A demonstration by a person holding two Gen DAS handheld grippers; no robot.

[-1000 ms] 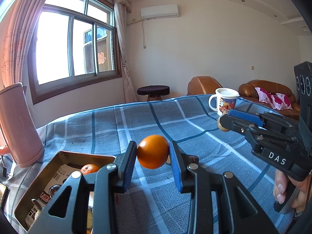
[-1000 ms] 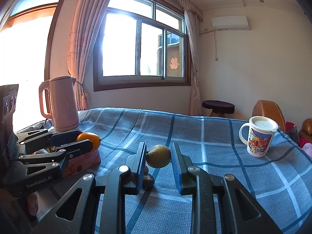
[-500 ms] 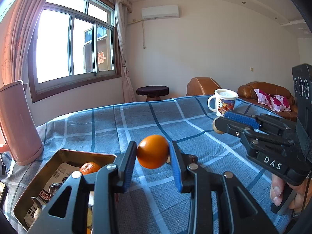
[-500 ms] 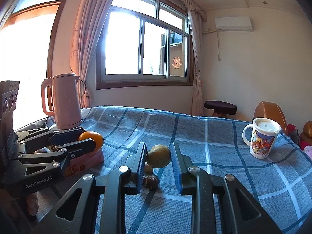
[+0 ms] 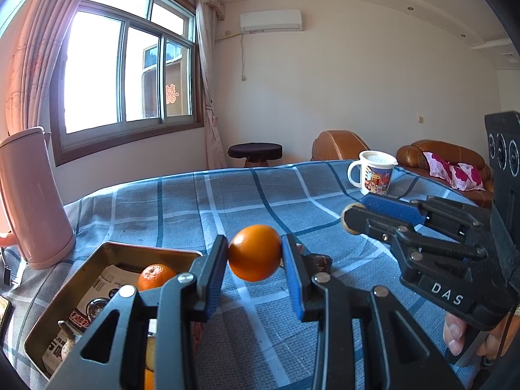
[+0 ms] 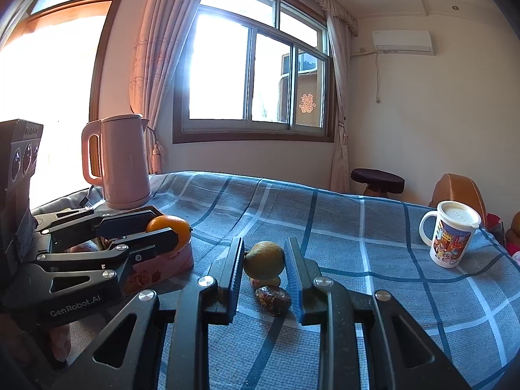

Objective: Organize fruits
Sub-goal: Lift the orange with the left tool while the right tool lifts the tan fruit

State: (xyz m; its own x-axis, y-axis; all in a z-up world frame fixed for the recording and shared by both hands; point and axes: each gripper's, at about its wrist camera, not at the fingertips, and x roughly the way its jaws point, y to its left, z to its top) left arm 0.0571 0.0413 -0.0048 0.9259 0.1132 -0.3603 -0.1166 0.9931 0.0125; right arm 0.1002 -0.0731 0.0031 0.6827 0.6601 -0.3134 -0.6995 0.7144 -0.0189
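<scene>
My left gripper [image 5: 254,253] is shut on an orange [image 5: 254,252] and holds it above the blue checked cloth, just right of the gold tin box [image 5: 113,253]. The box holds a tangerine [image 5: 155,275] and other small fruit. My right gripper [image 6: 264,260] is shut on a yellow-green fruit [image 6: 264,258], held above the cloth. A dark date [image 6: 272,297] and a small reddish fruit [image 6: 256,282] lie on the cloth under it. In the right wrist view the left gripper [image 6: 169,232] shows with its orange [image 6: 170,227] beside the box [image 6: 162,268].
A pink kettle [image 6: 118,162] stands at the far left of the table behind the box. A white printed mug [image 6: 451,237] stands far right. Beyond the table are a dark stool [image 6: 377,178] and brown sofas [image 5: 438,156].
Both grippers keep their fruits. The left gripper has shifted slightly right and back, so the box and kettle sit further left. The right gripper has moved nearer the left one.
</scene>
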